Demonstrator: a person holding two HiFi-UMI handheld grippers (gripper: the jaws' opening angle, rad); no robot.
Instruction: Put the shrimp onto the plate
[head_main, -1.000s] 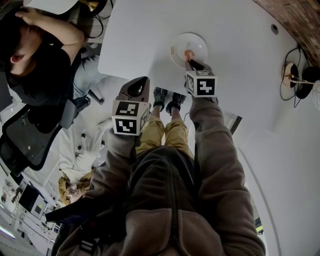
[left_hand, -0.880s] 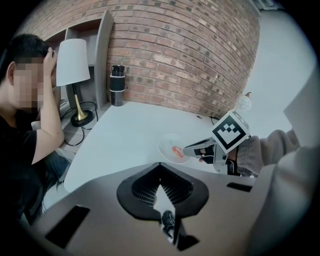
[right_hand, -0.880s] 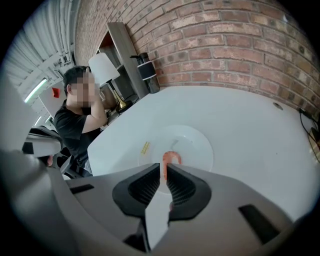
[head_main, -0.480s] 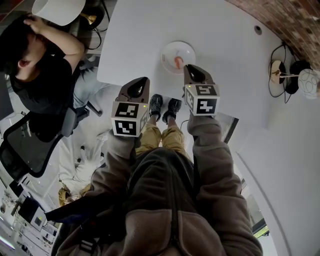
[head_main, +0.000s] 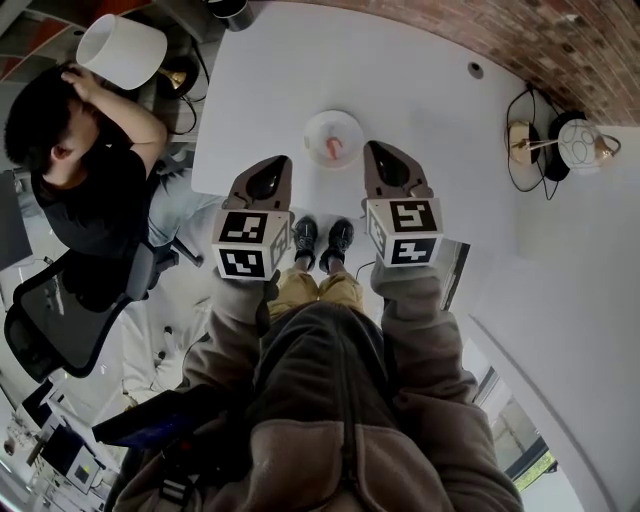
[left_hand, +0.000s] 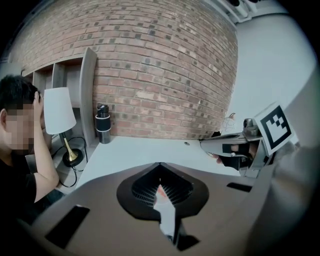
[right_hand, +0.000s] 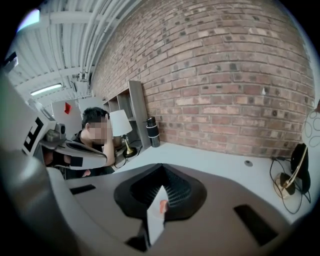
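An orange shrimp (head_main: 333, 150) lies on the small white round plate (head_main: 333, 128), which sits near the front edge of the white table (head_main: 420, 90). My left gripper (head_main: 278, 161) hangs in front and left of the plate. Its jaws are shut and hold nothing. Right of the plate, my right gripper (head_main: 372, 147) is likewise shut and empty. Both are clear of the plate. In the left gripper view, the shrimp (left_hand: 159, 190) shows through a thin slit between the jaws of the left gripper (left_hand: 160, 165). The right gripper (right_hand: 161, 168) frames the shrimp (right_hand: 163, 205) the same way.
A person (head_main: 80, 170) sits at the table's left side, by an office chair (head_main: 60, 300). A white lamp (head_main: 120, 48) and a dark bottle (head_main: 232, 10) stand at the far left corner. Headphones and a round lamp (head_main: 565, 145) with cables lie at the right.
The right gripper was at the plate with the shrimp a second ago. It has drawn back and the shrimp stays on the plate. Both grippers now sit nearer my body.
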